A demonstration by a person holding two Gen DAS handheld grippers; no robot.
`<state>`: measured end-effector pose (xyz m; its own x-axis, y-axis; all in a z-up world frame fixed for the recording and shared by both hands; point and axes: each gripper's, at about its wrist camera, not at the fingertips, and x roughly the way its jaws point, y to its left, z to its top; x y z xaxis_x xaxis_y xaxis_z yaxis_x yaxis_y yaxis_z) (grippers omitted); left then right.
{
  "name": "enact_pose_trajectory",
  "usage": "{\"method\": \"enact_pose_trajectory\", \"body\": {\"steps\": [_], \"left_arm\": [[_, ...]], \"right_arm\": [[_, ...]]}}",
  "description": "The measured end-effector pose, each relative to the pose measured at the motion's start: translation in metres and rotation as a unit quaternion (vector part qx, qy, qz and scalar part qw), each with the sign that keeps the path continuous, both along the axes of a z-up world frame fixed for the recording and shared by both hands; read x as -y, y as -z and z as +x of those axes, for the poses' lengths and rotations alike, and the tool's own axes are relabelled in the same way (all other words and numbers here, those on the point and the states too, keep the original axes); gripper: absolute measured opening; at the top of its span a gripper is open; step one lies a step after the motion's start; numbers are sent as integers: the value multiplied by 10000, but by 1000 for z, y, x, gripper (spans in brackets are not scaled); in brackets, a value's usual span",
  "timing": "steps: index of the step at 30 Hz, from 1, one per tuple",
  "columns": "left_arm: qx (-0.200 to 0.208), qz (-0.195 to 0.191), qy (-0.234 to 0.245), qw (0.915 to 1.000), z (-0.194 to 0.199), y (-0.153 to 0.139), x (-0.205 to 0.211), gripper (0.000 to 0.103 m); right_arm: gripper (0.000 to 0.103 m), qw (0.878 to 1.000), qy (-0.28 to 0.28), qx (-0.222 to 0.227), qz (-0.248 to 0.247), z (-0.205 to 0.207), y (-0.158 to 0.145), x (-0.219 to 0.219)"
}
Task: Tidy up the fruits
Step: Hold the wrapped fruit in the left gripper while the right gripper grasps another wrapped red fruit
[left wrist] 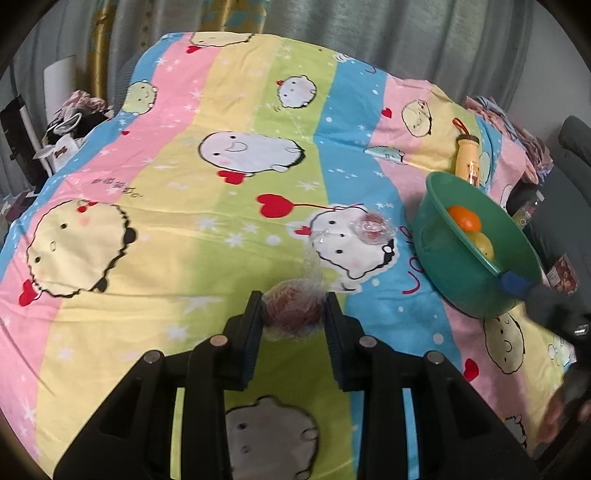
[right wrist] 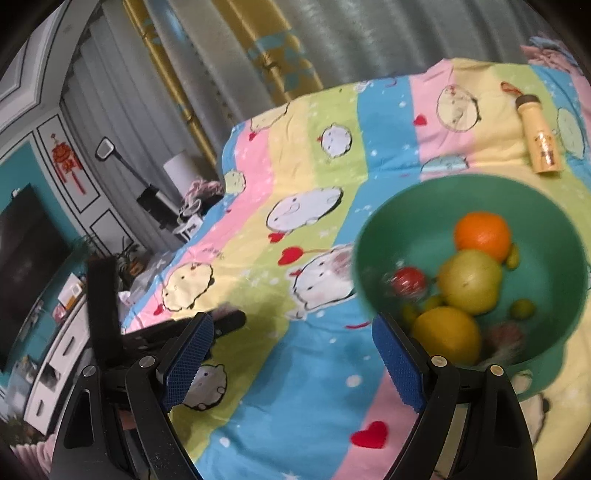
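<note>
Left claw (left wrist: 293,314) grips a plastic-wrapped red fruit (left wrist: 291,310) above the bed (left wrist: 147,221). Right claw (right wrist: 291,328) gapes empty beside the green bowl (right wrist: 388,221) near the bed's right edge.

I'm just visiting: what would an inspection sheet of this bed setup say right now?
Surface: striped cartoon-print bedsheet.
Job's things: green plastic bowl holding an orange, yellow and small fruits; plastic-wrapped red fruit on the sheet.
Clutter: cream bottle lying beyond the bowl.
Grippers: left hand-held gripper shut on a wrapped reddish fruit; right hand-held gripper open, empty.
Cables: nothing seen.
Surroundings: grey curtains.
</note>
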<state>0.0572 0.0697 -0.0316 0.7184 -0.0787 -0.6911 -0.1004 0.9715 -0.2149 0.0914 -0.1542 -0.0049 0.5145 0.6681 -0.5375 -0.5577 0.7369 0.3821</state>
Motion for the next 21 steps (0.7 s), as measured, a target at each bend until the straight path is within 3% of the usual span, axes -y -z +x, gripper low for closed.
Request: {"method": "enact_pose_trajectory", "body": {"steps": [6, 12, 21], "left_arm": [[125, -111, -87, 9998, -19, -8, -22, 32], [230, -338, -105, 9991, -32, -13, -38, 31], [365, -530, -20, 9979, -39, -19, -45, 32]], "right_arm": [[88, 9997, 205, -131, -70, 7, 17, -34], [88, 9969, 457, -393, -502, 27, 38, -68], [87, 9828, 1518, -315, -998, 55, 48, -98]]}}
